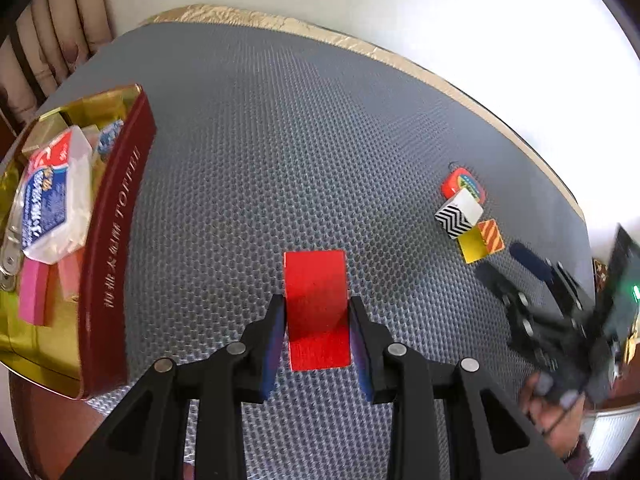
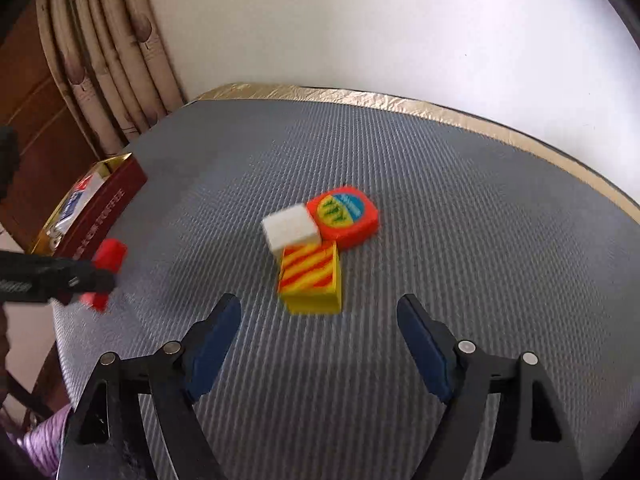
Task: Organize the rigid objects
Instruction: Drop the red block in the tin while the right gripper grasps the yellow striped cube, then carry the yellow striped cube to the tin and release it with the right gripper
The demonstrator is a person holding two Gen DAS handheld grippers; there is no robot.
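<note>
1. Left tool [image 1: 317,312] nearest the lens, pinching a red block [image 1: 316,300] between its blue pads [image 1: 272,344]; block is lifted above the grey mat [image 1: 280,140], also seen from the right wrist view, blurred, at [image 2: 108,268].
2. Right tool [image 2: 319,316] has its jaws spread, nothing between them, hanging over the mat just short of the yellow striped block [image 2: 312,280].
3. White block [image 2: 290,230] with a zigzag side touches the yellow striped block and the orange rounded block [image 2: 348,218]; the three sit clustered mid-table.
4. Dark red tin box [image 1: 114,240] at the left edge of the table [image 1: 224,14], lid off, holding a tissue pack [image 1: 56,200], pink blocks [image 1: 34,292] and other small items, too cluttered to tell.
5. Person's hand [image 1: 560,412] grips the right tool's body, blurred.
</note>
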